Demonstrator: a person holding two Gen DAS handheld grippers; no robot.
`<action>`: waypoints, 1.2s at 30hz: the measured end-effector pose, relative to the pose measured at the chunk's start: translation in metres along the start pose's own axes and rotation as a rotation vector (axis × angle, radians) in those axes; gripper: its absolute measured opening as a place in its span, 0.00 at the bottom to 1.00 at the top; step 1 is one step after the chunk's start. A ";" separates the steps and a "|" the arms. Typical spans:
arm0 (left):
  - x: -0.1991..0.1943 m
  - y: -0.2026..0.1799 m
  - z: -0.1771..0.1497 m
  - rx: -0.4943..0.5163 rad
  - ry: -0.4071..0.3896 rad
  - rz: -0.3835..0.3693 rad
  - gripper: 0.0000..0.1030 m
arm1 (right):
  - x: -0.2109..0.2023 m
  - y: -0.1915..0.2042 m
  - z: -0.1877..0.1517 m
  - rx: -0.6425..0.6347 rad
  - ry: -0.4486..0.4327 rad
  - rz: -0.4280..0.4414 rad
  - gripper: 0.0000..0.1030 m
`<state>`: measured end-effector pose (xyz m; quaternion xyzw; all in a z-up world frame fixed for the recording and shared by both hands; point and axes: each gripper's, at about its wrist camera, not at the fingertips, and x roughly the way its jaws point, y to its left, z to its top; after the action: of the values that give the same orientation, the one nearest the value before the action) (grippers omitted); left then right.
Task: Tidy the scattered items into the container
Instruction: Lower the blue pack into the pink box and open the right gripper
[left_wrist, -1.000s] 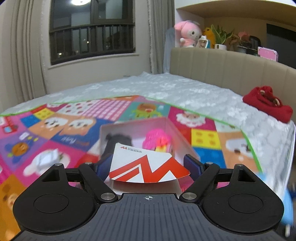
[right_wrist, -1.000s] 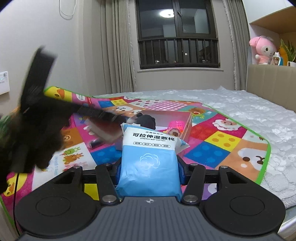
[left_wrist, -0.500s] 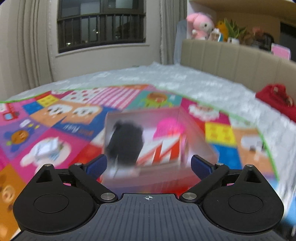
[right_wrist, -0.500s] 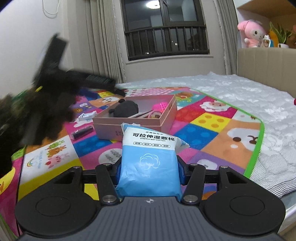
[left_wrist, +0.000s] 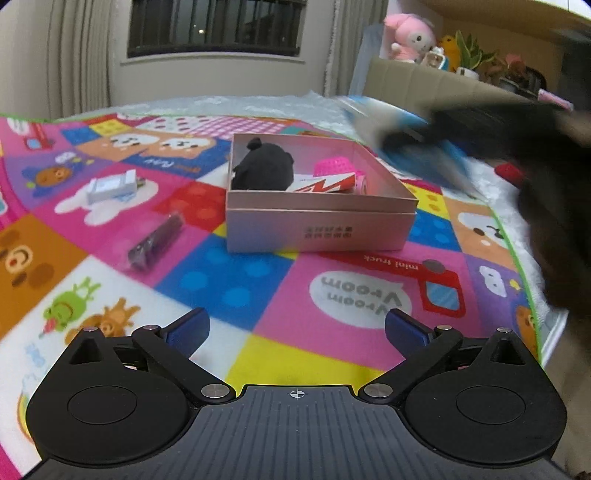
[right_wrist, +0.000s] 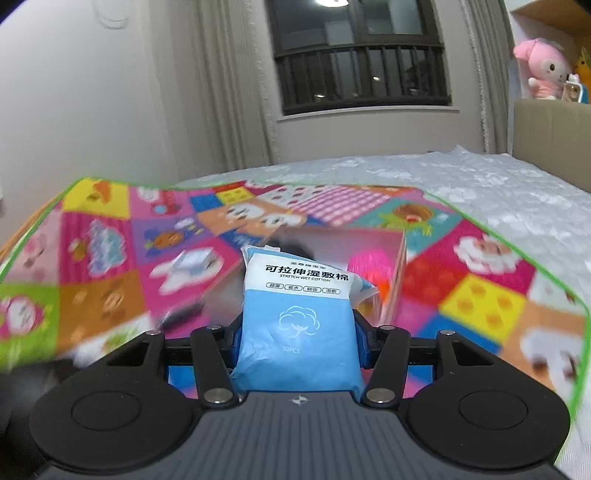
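Note:
A pink cardboard box (left_wrist: 317, 225) stands on the colourful play mat (left_wrist: 236, 288). It holds a black plush lump (left_wrist: 264, 171), a pink roll (left_wrist: 332, 168) and a red-and-white card (left_wrist: 321, 184). My left gripper (left_wrist: 297, 328) hovers low before the box with its jaws still opening and nothing between them. A white packet (left_wrist: 110, 188) and a dark tube (left_wrist: 155, 240) lie on the mat left of the box. My right gripper (right_wrist: 299, 332) is shut on a blue wet-cotton pack (right_wrist: 299, 317), just in front of the box (right_wrist: 400, 266). It shows blurred in the left wrist view, by the box's far right corner.
The mat lies on a bed with a white quilt (right_wrist: 480, 184), and its green edge (left_wrist: 517, 258) runs close on the right. A beige headboard (left_wrist: 424, 81) carries a pink plush toy (left_wrist: 408, 37) and plants. A person's dark sleeve (left_wrist: 554, 221) fills the right side.
My left gripper let the red-and-white card drop into the box, opened wide, and drew back and down. My right gripper carried the blue pack closer to the box.

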<state>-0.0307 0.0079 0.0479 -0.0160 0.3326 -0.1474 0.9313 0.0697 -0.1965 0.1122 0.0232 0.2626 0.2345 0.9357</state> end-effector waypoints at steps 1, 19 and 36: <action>-0.003 0.004 -0.002 -0.011 -0.006 -0.008 1.00 | 0.018 0.000 0.014 0.003 0.008 -0.013 0.51; -0.008 0.042 -0.020 -0.141 -0.032 -0.088 1.00 | 0.170 0.031 0.055 -0.332 0.148 -0.205 0.45; -0.003 0.038 -0.022 -0.145 -0.006 -0.096 1.00 | 0.157 0.003 0.065 -0.203 0.232 -0.033 0.45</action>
<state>-0.0370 0.0467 0.0280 -0.0998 0.3385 -0.1673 0.9206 0.2190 -0.1177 0.0934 -0.1031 0.3443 0.2457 0.9003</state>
